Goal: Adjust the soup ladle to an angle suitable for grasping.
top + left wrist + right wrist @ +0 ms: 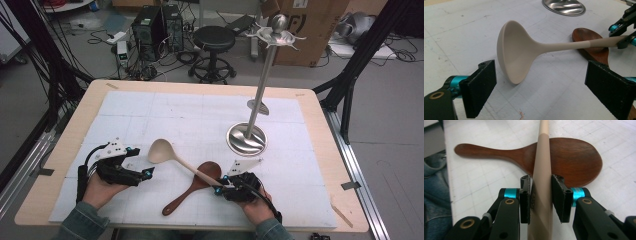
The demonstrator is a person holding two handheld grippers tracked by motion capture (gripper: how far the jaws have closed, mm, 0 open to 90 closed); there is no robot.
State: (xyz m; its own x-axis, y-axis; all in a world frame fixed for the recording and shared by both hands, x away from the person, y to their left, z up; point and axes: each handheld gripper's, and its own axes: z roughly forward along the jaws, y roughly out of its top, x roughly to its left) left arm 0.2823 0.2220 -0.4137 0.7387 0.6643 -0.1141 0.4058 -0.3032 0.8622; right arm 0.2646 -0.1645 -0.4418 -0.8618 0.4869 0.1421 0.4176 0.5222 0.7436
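The right gripper (pixel 541 198) has its pads on either side of the handle of the pale ladle (pixel 172 156), and they look pressed onto it or very nearly so, gripping near the handle's end, which sits over the bowl of the dark wooden spoon (pixel 192 187). To do this well, the grip should firm up squarely across the handle before any lift, since the heavy bowl hangs far out from the pads and could swing or twist the shaft; raising it slowly and keeping the handle level should stop the spoon beneath from being dragged. The left gripper (pixel 541 87) rests on the table left of the ladle's bowl, jaws wide and holding nothing. The ladle is smooth, matte, cream-beige, with a deep flared bowl tipped on its side toward the left gripper and a long round handle. The steel utensil stand (pixel 246 137) rises beyond the ladle, well apart.
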